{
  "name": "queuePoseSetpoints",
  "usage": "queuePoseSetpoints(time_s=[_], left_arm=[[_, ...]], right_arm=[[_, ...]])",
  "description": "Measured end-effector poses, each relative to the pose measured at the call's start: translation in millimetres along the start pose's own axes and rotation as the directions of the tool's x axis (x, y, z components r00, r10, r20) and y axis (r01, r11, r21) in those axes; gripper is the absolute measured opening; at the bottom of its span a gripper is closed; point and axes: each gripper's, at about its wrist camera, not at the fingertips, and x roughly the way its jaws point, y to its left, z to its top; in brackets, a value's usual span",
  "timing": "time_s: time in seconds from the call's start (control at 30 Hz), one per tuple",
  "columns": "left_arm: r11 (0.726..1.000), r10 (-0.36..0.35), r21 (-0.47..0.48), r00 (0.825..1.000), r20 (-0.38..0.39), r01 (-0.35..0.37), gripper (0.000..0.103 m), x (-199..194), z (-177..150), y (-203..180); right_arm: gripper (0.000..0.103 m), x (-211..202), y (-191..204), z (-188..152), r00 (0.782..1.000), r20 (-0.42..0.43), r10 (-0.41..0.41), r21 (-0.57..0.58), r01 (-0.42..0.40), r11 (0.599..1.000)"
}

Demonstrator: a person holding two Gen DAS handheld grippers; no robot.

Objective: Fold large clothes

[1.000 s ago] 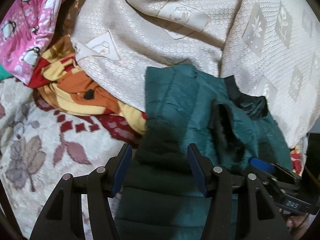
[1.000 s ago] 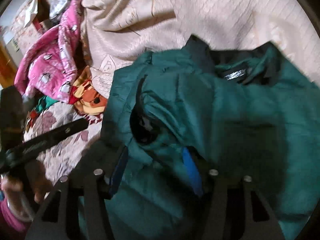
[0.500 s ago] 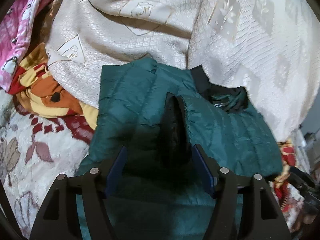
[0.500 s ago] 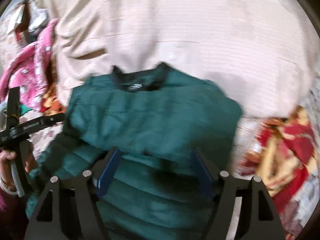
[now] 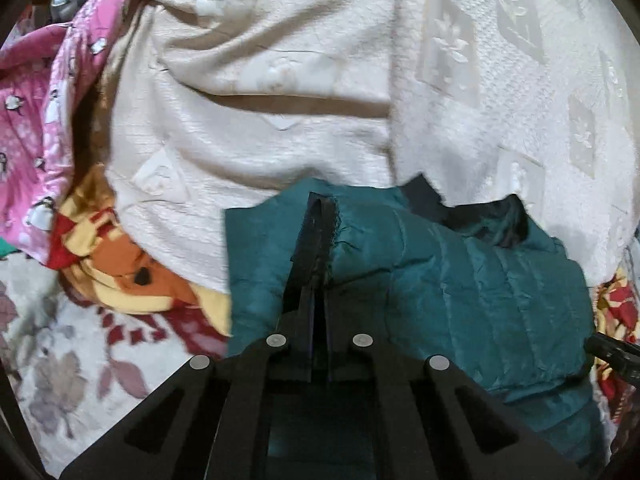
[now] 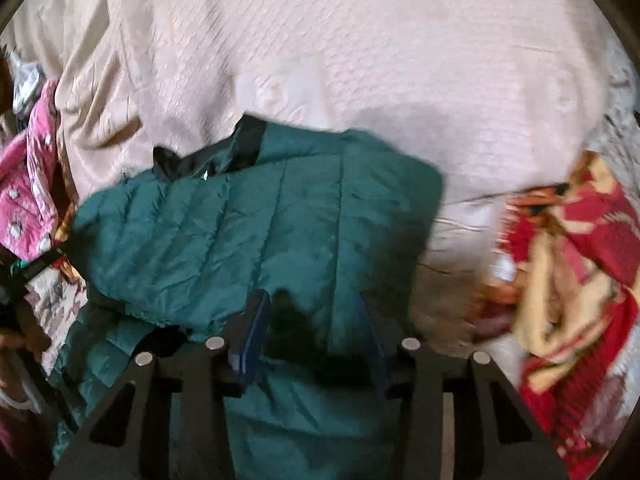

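Teal quilted jacket lies across the cream bedspread on the bed, its black collar toward the far side. From my left wrist view I see the left hand-held gripper pinched tight on a black-edged fold of the jacket; its jaws have just been closing and now meet on that cloth, which stands up in a narrow ridge between them. To the left of the jacket sit a yellow and orange patterned cloth and a pink penguin-print garment, both partly under the bedspread's edge, with a pale floral blanket nearer me.

From my right wrist view the jacket looks doubled over, one quilted layer resting on another. The right hand-held gripper has jacket fabric between its blue pads; its jaws have just been closing, and they stand partly apart. The picture is blurred and dark there, so I cannot tell whether the pads press on the cloth. A red and cream patterned blanket lies to the right of the jacket, apart from it. At the left edge of this view I can make out the person's hand, blurred, low beside the jacket
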Motion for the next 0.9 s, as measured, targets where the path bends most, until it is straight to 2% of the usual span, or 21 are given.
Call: queuePoseSetpoints(time_s=[0.17,0.3,0.43,0.47,0.5,0.53,0.57,0.6,0.67,0.8,0.9], left_arm=[[0.999,0.046,-0.019,0.997,-0.058,-0.048,0.0,17,-16,23],[0.999,0.031,-0.037,0.996,-0.08,-0.034,0.0,24,-20,24],[1.0,0.007,-0.02,0.998,-0.061,-0.008,0.0,5,-14,27],[1.0,0.007,-0.015,0.999,-0.049,-0.008,0.003,-2,-12,26],[1.0,-0.003,-0.014,1.0,-0.029,0.003,0.011,-11,-11,28],[1.0,-0.026,-0.014,1.0,-0.008,0.026,0.018,-20,-11,29],[0.999,-0.043,-0.012,0.999,0.006,0.043,0.021,-26,-10,30],[0.999,-0.05,-0.006,0.999,0.019,0.05,0.026,-31,-10,29],[0.999,-0.046,0.008,0.999,0.028,0.045,0.027,-34,-11,24],[0.999,-0.035,0.018,0.999,-0.027,0.035,0.027,-14,-15,10],[0.999,0.017,0.041,0.998,-0.057,-0.014,0.027,9,-20,0]], right_arm=[[0.046,50,32,12,0.999,-0.03,-0.04,-0.091,0.038,0.995],[0.047,75,39,19,0.996,-0.06,-0.06,-0.136,0.052,0.989],[0.047,57,28,26,0.998,-0.067,-0.008,-0.083,0.002,0.997],[0.048,44,25,25,0.999,-0.054,0.007,-0.062,-0.01,0.998],[0.051,36,25,24,0.999,-0.048,0.012,-0.057,-0.015,0.998],[0.059,26,26,22,0.999,-0.041,0.019,-0.059,-0.021,0.998],[0.067,17,29,19,0.999,-0.032,0.024,-0.07,-0.027,0.997],[0.07,12,32,17,0.999,-0.025,0.03,-0.08,-0.032,0.996],[0.072,7,44,13,0.999,-0.015,0.05,-0.115,-0.051,0.992],[0.072,26,67,19,0.999,-0.043,0.03,-0.161,-0.036,0.986],[0.072,54,82,25,0.997,-0.072,0.029,-0.17,-0.041,0.985]])
